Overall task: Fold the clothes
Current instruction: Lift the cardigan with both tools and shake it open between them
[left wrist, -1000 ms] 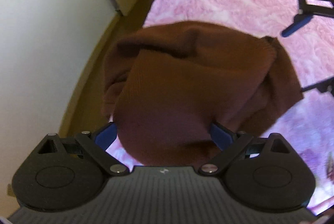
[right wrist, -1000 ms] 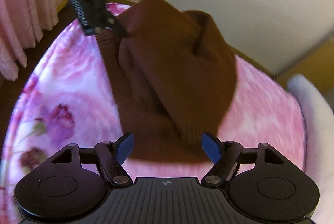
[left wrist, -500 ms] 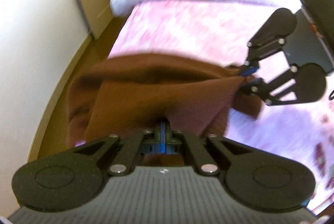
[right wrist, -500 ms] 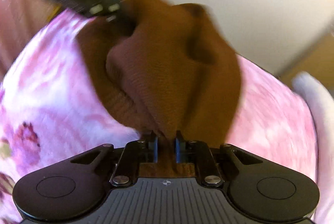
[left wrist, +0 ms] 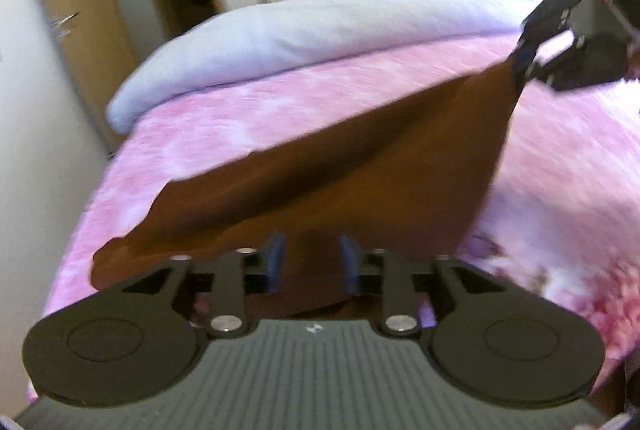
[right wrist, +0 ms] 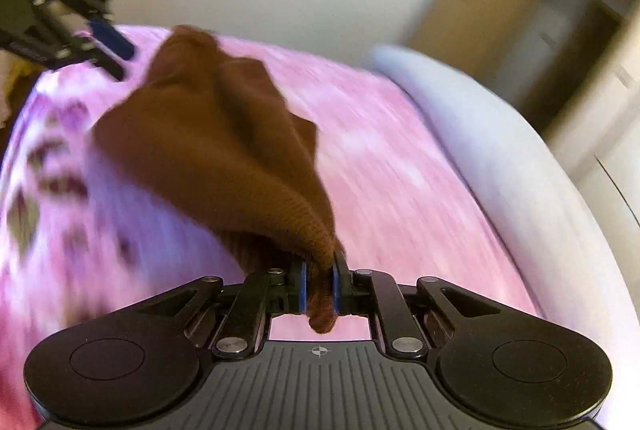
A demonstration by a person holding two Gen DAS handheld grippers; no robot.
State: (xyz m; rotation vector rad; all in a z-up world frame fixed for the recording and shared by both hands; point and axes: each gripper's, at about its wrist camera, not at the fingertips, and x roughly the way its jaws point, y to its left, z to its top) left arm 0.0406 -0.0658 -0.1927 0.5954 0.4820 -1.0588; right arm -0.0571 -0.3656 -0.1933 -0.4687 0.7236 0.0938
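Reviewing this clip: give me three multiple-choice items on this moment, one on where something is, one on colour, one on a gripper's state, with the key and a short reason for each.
1. Where does the free end of the brown garment lie?
A. on the pink blanket
B. on the floor
C. on the white duvet

2. What colour are the pads on the gripper fingers?
A. red
B. blue
C. green

3. How does the right gripper stand?
A. wide open, clear of the cloth
B. shut on a fold of the garment
C. shut on nothing

Key:
1 A: the cloth spreads across the pink blanket, short of the white duvet.
2 B: blue pads show on both tools.
3 B: brown knit is pinched between its pads, while the left gripper shows a gap over the cloth.
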